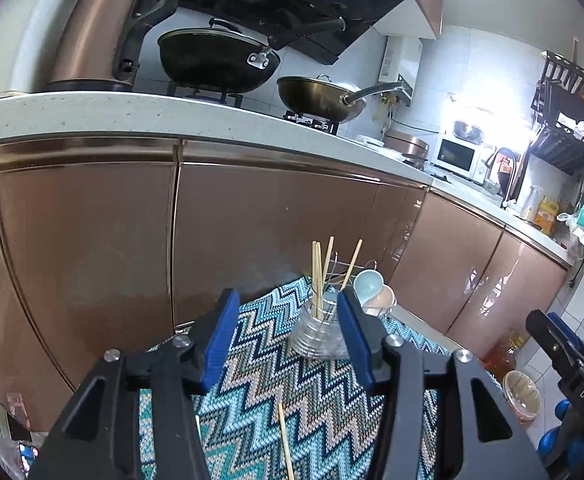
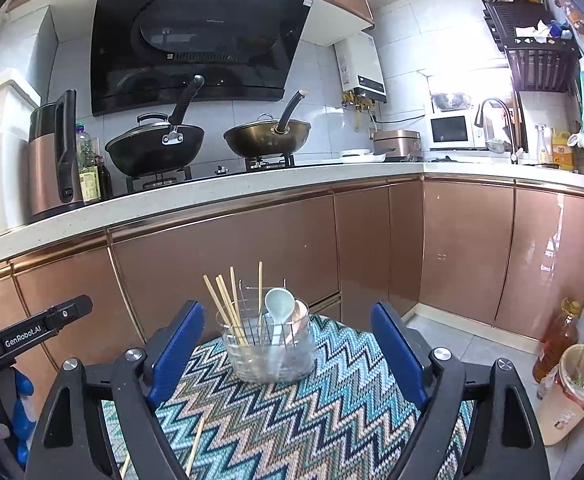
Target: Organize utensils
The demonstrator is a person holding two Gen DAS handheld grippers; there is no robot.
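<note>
Nearest in, a loose chopstick (image 1: 285, 440) lies on the zigzag cloth (image 2: 312, 412) covering the desk. The left gripper (image 1: 287, 336) hangs spread apart with nothing between its blue pads, and the right gripper (image 2: 287, 354) is spread wider, also empty. Ahead stands the clear holder (image 2: 269, 350), chopsticks (image 2: 227, 308) upright inside beside a pale spoon (image 2: 279, 304). Beyond, copper cabinet doors (image 2: 227, 256).

left claw (image 1: 287, 340): jaws apart, empty, tilted slightly down | right claw (image 2: 287, 354): jaws wide, empty
</note>
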